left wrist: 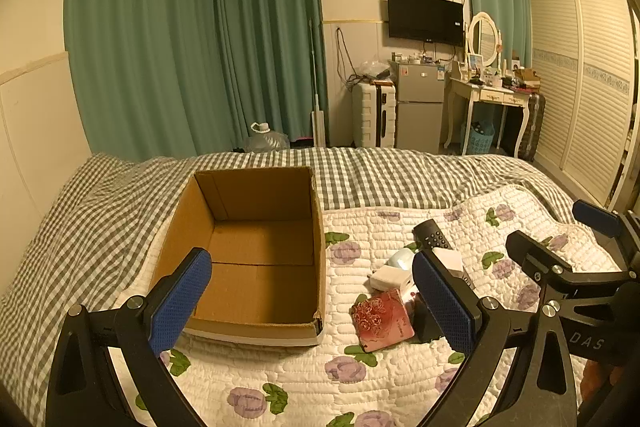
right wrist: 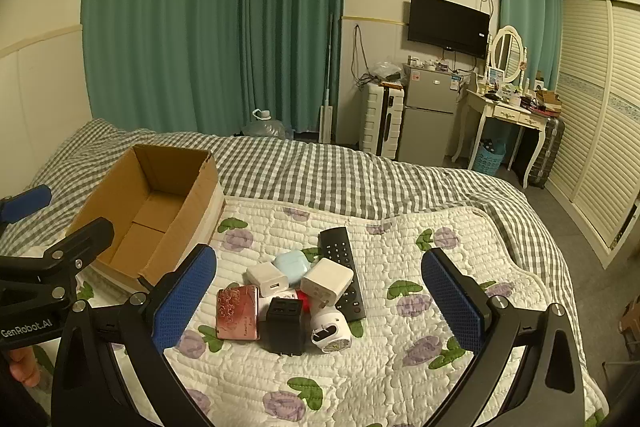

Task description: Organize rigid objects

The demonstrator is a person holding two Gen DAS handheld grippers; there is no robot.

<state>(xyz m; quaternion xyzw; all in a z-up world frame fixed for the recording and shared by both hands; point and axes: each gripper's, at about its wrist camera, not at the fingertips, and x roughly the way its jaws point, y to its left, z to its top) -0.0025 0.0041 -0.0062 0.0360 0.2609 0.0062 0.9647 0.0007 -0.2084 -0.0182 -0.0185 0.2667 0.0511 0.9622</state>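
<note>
An empty cardboard box point(left wrist: 256, 255) point(right wrist: 152, 211) stands open on the quilt. To its right lies a pile: a black remote point(right wrist: 343, 271), a pale blue earbud case point(right wrist: 289, 263), white chargers point(right wrist: 327, 281) point(right wrist: 267, 279), a black charger point(right wrist: 283, 325), a round white plug point(right wrist: 331, 333) and a pink case point(right wrist: 237, 313) point(left wrist: 382, 319). My left gripper point(left wrist: 316, 303) is open, empty, above the box's near right corner. My right gripper point(right wrist: 320, 307) is open, empty, above the pile. Each gripper shows in the other's view point(left wrist: 560, 247) point(right wrist: 60, 227).
The floral quilt point(right wrist: 400, 367) lies over a grey checked bedspread point(right wrist: 360, 179). Beyond the bed stand green curtains, a water jug point(right wrist: 264, 127), a white suitcase point(right wrist: 380, 123), a small fridge point(right wrist: 428, 119), a dressing table point(right wrist: 508, 111) and a wardrobe point(right wrist: 600, 127).
</note>
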